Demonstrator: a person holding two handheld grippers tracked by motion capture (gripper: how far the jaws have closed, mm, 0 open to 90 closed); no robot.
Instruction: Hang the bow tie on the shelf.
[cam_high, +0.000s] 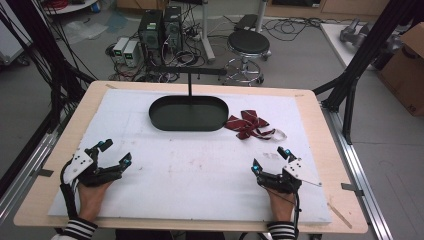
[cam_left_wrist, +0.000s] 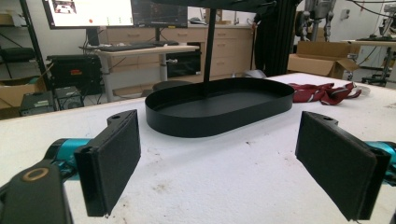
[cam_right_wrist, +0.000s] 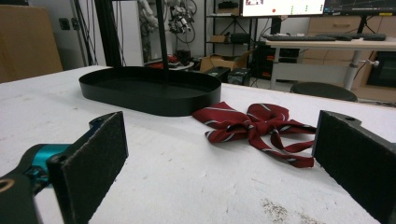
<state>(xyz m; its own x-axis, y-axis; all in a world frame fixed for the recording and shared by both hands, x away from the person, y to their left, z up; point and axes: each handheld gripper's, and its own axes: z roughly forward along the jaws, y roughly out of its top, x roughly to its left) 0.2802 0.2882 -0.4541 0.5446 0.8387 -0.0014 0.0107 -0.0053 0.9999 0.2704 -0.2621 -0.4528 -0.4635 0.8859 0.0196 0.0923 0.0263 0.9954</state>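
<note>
Nearest the person, two hands in striped cuffs rest on a white mat (cam_high: 190, 170) that covers most of a pale wooden table (cam_high: 320, 150). The left gripper (cam_high: 116, 153) sits near the mat's front left, its jaws spread wide and holding nothing. The right gripper (cam_high: 270, 159) sits near the front right, likewise released and empty. Between them the mat is bare, marked with faint brown stains.

Farther back at the centre stands a black oval tray (cam_high: 188, 114) with a low wall; a thin black post rises from its far side. Just right of the tray, close to its rim, lies a dark red striped bow tie (cam_high: 248, 125) with a white strap.

Beyond the far table edge are a black stool (cam_high: 248, 44), computer towers (cam_high: 160, 30) and loose cables on a grey floor.

The gripper views add a desk with keyboards (cam_right_wrist: 327, 37), monitors (cam_left_wrist: 93, 11) and cardboard boxes (cam_left_wrist: 322, 58).
</note>
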